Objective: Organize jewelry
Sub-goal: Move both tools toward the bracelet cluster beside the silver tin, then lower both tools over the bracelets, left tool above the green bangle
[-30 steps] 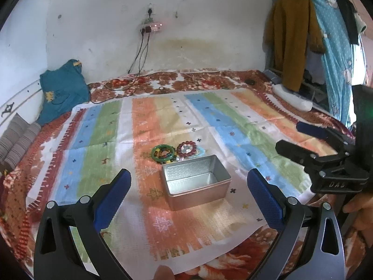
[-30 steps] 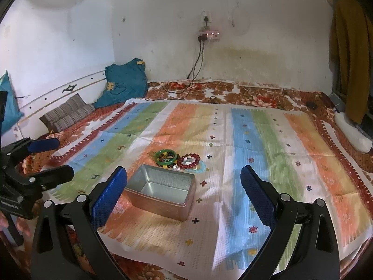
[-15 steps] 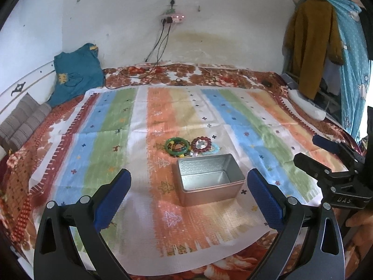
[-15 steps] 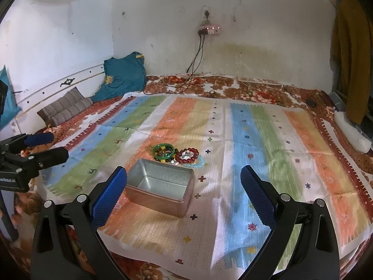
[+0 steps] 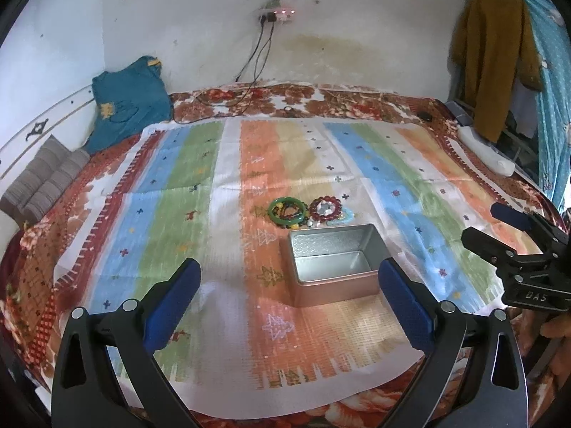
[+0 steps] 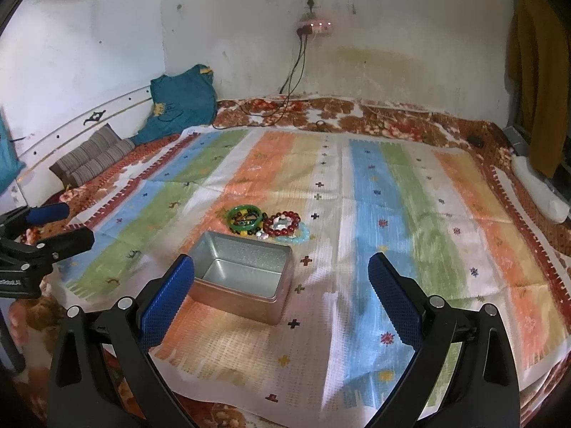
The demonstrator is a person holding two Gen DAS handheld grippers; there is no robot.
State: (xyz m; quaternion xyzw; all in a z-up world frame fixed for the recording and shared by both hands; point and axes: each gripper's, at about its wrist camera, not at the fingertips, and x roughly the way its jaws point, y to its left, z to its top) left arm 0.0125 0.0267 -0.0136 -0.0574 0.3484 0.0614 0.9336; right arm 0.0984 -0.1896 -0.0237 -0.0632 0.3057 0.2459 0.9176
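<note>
An open, empty metal tin (image 5: 333, 264) (image 6: 244, 278) sits on the striped cloth. Just behind it lies a small heap of jewelry: a green bangle (image 5: 287, 210) (image 6: 245, 219), a dark red bead bracelet (image 5: 325, 209) (image 6: 283, 224) and a pale blue bracelet (image 6: 301, 234). My left gripper (image 5: 289, 294) is open and empty, held above the cloth in front of the tin. My right gripper (image 6: 282, 290) is open and empty, to the right of the tin; it also shows in the left wrist view (image 5: 499, 230).
The striped cloth (image 5: 178, 214) covers a floral bed (image 5: 357, 103) against a white wall. A teal cloth (image 5: 128, 100) and grey striped pillows (image 5: 43, 178) lie at the left. Cables hang from a wall socket (image 5: 274, 14). Clothes (image 5: 496, 60) hang at the right.
Both grippers have shifted, so the tin and jewelry sit further right in the left view and a little closer in the right view. Both stay open; nothing on the cloth moved.
</note>
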